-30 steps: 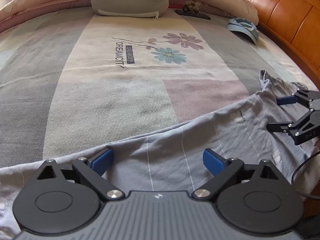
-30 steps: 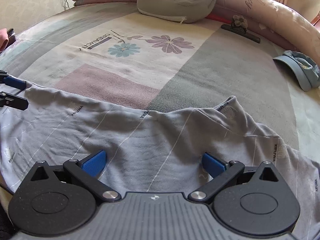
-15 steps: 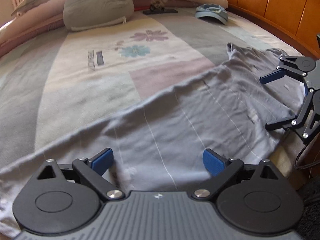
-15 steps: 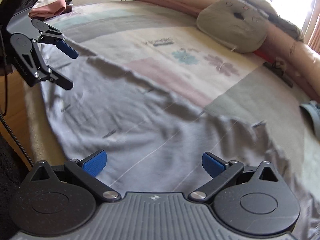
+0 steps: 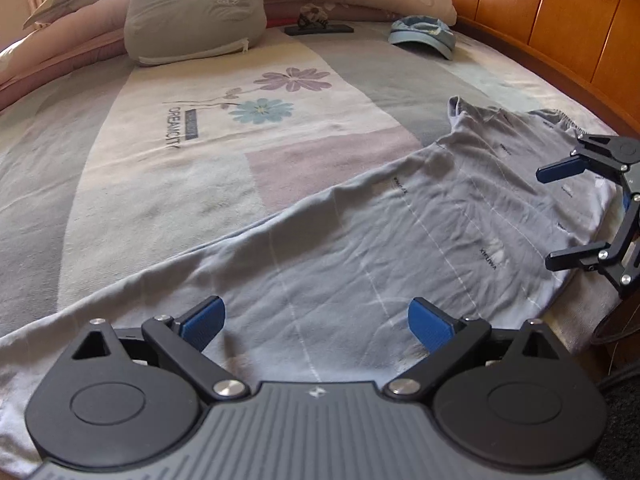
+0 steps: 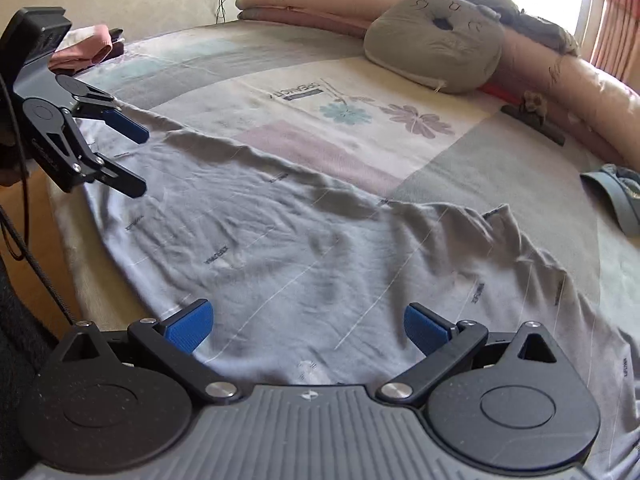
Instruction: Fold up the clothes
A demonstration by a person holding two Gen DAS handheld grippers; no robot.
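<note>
The shirt [image 5: 400,248] lies spread on the bed [image 5: 160,184]; left gripper [image 5: 316,320] and right gripper [image 6: 306,322] hover released. Next, I judge, each must pinch an edge.

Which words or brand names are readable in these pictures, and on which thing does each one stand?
"DREAMCITY": printed sideways on the bedspread, beside the flowers.
"cat": small, on the grey pillow.
"XIFUWA", as far as it reads: one of the small prints on the grey shirt; the other prints on it are too small to read.
The dark box beside "DREAMCITY" is too blurred to read.
</note>
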